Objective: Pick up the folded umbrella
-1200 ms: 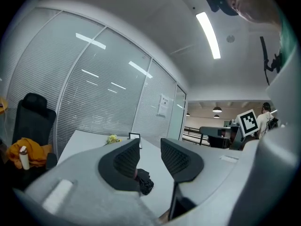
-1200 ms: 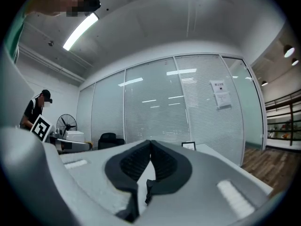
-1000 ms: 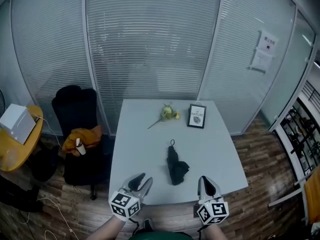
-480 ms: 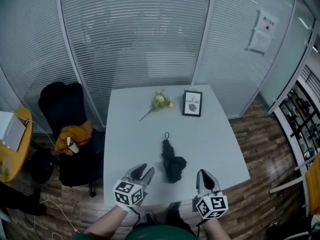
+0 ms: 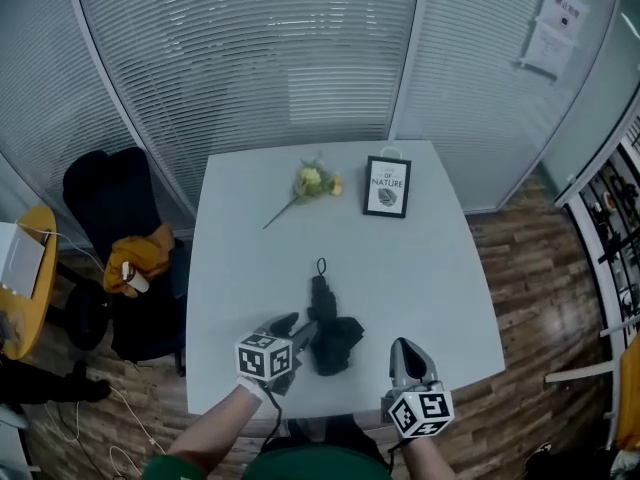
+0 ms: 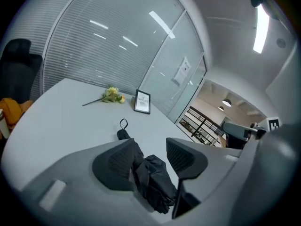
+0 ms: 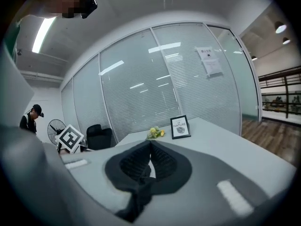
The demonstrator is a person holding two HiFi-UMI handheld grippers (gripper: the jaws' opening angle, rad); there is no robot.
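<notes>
**A:** Both tools have come down and forward since a second ago. Back then the left tool (image 5: 298, 326) hung at the near edge of the table (image 5: 440, 278), short of the folded umbrella (image 5: 330, 340). Now it has reached it.

**B:** How do its jaws stand?

**A:** Apart, and they have just been opening. The umbrella's loose black fabric sits between them. One pad overlaps the cloth and the other stands clear of it, so nothing is clamped.

**B:** And the second tool?

**A:** The right tool (image 5: 405, 351) is nearer to us than the umbrella and off to its right, over the table's near edge. Its jaws are together with nothing between them.

**B:** So two tools. How many umbrellas?

**A:** One. It lies flat on the table, with its strap loop (image 5: 321, 265) at the far end.

**B:** What lies beyond the umbrella?

**A:** One yellow flower sprig (image 5: 312, 180) is beyond it and slightly left. One framed picture (image 5: 387, 187) stands upright beyond it and slightly right. The two sit near each other, well apart from the umbrella.

**B:** Anything off the table?

**A:** Left of the umbrella there is one black chair (image 5: 100, 183) with one orange garment (image 5: 148, 250) draped on it.

**B:** And farthest out?

**A:** A glass wall (image 5: 260, 58) with blinds runs behind everything. Two sheets of paper (image 5: 553, 30) hang on it, far beyond the umbrella and to its right.
</notes>
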